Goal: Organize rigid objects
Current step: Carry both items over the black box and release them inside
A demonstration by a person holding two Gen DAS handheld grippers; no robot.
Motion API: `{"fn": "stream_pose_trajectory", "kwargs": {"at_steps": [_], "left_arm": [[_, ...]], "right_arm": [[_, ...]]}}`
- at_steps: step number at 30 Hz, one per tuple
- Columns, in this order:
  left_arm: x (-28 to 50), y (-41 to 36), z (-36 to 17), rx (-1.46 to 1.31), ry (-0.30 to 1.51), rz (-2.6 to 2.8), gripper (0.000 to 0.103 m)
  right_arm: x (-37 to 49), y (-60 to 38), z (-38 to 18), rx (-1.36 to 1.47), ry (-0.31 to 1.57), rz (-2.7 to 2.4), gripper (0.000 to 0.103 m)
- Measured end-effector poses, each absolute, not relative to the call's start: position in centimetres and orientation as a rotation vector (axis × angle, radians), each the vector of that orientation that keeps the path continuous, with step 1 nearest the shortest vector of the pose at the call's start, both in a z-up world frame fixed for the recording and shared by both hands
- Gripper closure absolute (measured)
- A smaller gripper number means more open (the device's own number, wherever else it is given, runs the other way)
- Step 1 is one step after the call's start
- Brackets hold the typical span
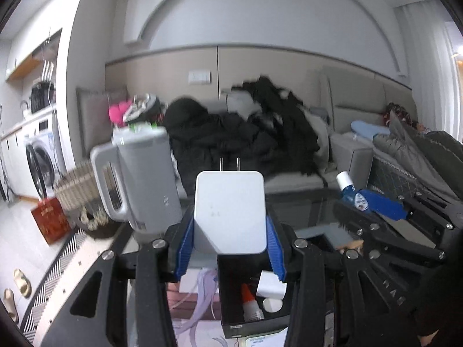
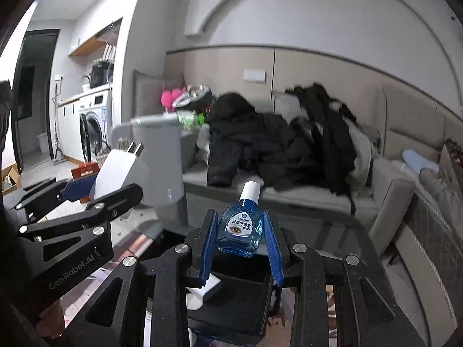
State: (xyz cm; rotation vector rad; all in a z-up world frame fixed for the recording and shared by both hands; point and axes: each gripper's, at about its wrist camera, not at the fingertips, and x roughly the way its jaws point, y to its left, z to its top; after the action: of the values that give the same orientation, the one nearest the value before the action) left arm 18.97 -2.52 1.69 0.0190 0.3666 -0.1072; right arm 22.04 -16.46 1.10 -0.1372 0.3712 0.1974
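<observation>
Two items are lifted at once, both over the open black rectangular storage box [image 1: 251,297], so you're at the drop-in step.

Left wrist view: your left gripper [image 1: 230,241] is clamped on the white square plug-in charger block [image 1: 230,211], blue pads on its two side faces, prongs pointing away from you. It hangs just above the box, which already holds an orange-capped tube [image 1: 250,300] and a white piece. A grey plastic electric kettle [image 1: 139,176] stands near on the glass bench [image 1: 303,211].

Right wrist view: your right gripper [image 2: 240,240] grips the small blue eye-drop bottle with white cap [image 2: 241,225], upright, above the same box. The jaws look partly closed around its body.

Next move, my read: lower each into free box space, then release.
</observation>
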Motion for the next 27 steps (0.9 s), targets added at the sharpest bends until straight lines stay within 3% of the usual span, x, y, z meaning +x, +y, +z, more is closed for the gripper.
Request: {"fn": "stream_pose_trajectory", "kwargs": {"at_steps": [27], "left_arm": [[24.9,-5.5,-5.5,0.006,0.815,-0.194,0.060]], "right_arm": [[28.1,-17.7,-7.3,-0.030,0.796,0.225,0.071]]}}
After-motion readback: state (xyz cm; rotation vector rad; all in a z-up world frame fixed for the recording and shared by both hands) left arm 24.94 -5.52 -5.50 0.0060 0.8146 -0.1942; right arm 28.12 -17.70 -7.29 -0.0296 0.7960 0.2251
